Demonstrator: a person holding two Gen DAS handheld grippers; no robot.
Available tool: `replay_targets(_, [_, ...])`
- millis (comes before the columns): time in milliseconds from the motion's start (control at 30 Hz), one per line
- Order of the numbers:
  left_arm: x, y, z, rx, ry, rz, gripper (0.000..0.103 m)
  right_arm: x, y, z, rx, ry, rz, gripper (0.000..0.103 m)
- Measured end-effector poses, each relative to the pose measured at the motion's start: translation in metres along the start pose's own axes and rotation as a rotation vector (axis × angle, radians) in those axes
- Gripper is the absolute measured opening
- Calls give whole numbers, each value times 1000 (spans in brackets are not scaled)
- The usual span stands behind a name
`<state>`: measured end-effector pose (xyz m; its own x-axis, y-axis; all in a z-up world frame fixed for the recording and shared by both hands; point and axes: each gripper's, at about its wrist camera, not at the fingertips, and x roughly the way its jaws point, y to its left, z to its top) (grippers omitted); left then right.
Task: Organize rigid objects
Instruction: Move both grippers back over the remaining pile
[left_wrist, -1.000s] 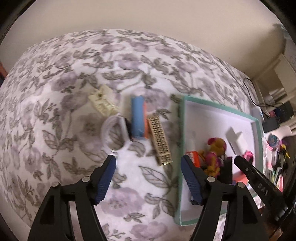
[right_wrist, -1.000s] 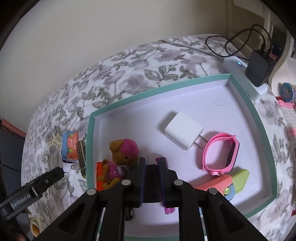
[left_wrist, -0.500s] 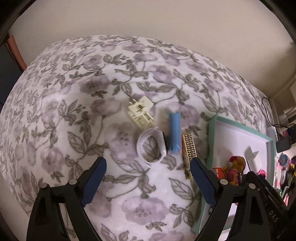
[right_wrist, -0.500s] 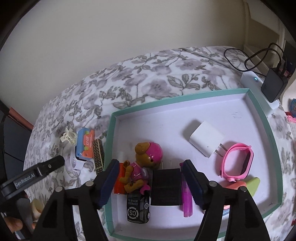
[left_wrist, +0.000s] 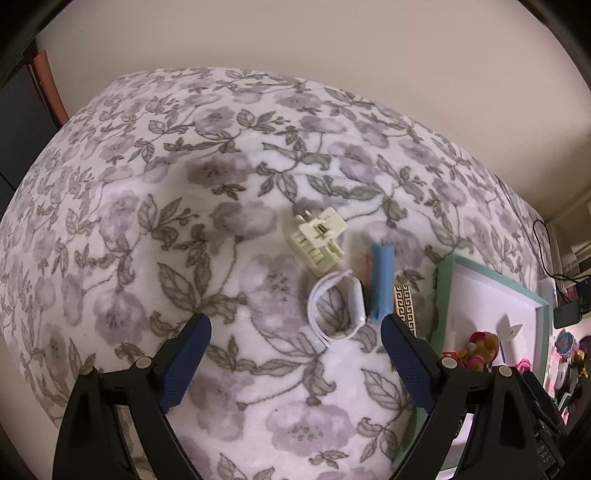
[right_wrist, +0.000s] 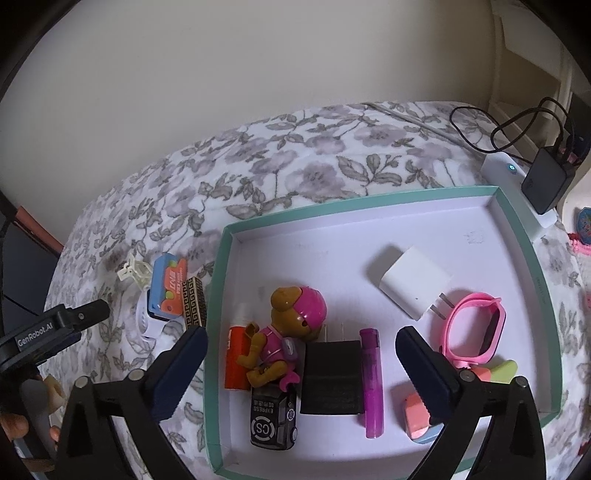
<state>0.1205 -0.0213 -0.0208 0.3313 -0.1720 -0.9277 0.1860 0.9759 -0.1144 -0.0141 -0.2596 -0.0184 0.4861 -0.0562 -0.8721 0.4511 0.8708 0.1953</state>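
1. The right gripper (right_wrist: 301, 363) hangs over the teal-rimmed tray (right_wrist: 369, 197); its jaws have just been opening and stand wide, gripping nothing.
2. Between its fingers, on the tray floor, lies a black plug adapter (right_wrist: 332, 376), free of both pads, with a purple tube (right_wrist: 372, 380) touching its right side.
3. Left of the adapter in the tray lie a toy dog in a pink helmet (right_wrist: 291, 325), an orange bottle (right_wrist: 236, 354) and a black toy car (right_wrist: 273, 417).
4. Further right in the tray lie a white charger (right_wrist: 413, 288) and a pink watch (right_wrist: 476, 328).
5. The left gripper (left_wrist: 295, 354) hovers above the floral blanket (left_wrist: 147, 221) left of the tray, wide open and empty.
6. Beyond its fingers, just outside the tray's left wall, cluster a white watch (left_wrist: 334, 308), a blue box (left_wrist: 380, 284), a cream hair clip (left_wrist: 316, 240) and a patterned bar (left_wrist: 404, 306).
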Motion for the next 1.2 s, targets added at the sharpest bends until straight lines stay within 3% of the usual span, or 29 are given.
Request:
replay_targets(267, [2,17,3,-51,-3,6,93,-5,4,1,-23,-56,-29,103])
replay_targets(467, [-5,35,9,-65,-69,52,94,-6,14,2,-58,-86,-21,103])
replay_targets(567, [-8,45,12,-81,-100,41,97,-4,17,0,-54,-83,-14,103])
replay_targets(633, [-9,52,14,-91,-113,48,103,-3,20,-1,-46,-85,11,103])
replay_targets(1033, [-20,62,30,-108,-204,21,103,1,57,4,-119,-76,96,103])
replay_targets(1200, [-13,50,36,-92,-178,14,103,12,74,11,-124,-49,146,103])
